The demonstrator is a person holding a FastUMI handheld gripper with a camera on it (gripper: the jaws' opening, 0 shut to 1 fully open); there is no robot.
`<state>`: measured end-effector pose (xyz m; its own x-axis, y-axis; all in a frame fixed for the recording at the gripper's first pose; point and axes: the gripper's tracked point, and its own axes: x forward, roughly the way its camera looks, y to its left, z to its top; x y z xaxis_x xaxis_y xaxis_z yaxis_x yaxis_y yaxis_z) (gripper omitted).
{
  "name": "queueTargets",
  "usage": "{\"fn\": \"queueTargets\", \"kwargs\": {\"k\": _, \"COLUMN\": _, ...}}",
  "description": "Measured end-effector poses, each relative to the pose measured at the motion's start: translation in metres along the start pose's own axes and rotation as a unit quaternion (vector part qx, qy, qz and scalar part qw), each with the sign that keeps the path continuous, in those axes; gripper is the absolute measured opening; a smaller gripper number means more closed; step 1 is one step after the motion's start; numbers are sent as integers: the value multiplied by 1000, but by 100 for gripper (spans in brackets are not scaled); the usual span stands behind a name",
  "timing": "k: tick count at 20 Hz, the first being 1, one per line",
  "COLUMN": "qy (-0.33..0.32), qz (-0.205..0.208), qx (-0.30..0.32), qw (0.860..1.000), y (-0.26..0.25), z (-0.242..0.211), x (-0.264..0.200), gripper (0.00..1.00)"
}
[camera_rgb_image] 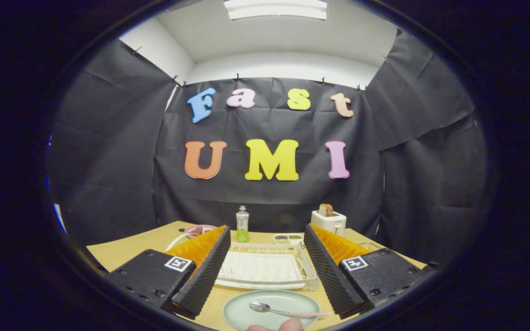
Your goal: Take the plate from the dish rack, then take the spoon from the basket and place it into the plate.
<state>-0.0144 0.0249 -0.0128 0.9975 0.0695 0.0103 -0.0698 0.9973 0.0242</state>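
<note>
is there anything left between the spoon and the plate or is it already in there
Nothing visible stands between them: the spoon already lies in the pale green plate, on the table in front of the dish rack. The gripper is open, its fingers spread wide to either side, pressing on nothing.

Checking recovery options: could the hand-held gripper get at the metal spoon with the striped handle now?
Probably yes: the hand-held gripper is open, and the metal spoon with the striped handle lies uncovered on the pale green round plate just below its fingers.
</note>
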Motion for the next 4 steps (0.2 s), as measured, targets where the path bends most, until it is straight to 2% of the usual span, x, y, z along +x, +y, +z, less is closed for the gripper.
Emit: {"fn": "queueTargets", "kwargs": {"k": 4, "qy": 5, "qz": -10, "qx": 8, "qw": 1000, "y": -2, "z": -3, "x": 6, "gripper": 100}}
